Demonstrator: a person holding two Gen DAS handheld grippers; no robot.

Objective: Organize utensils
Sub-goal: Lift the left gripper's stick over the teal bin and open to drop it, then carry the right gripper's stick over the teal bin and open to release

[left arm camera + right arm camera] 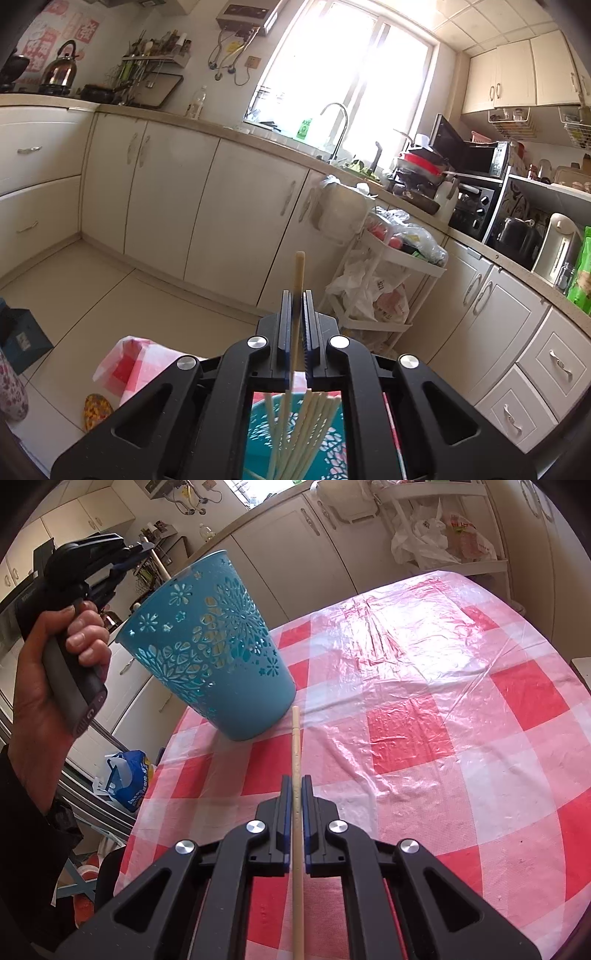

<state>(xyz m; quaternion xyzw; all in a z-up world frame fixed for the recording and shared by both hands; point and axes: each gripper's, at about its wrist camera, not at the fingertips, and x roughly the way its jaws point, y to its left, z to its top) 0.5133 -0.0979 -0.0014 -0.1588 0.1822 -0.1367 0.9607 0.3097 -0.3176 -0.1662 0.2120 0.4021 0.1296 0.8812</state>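
Chopsticks: one clamped in left gripper above teal basket, w/ more chopsticks standing inside. Right gripper is clenched on another chopstick, over red-checked tablecloth beside basket.

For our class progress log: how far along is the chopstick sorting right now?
Done: several chopsticks already stand in the blue basket. In hand: the left tool grips one chopstick above the basket; the right tool grips another over the checked tablecloth. Left: dropping both in; no loose chopsticks show on the cloth.
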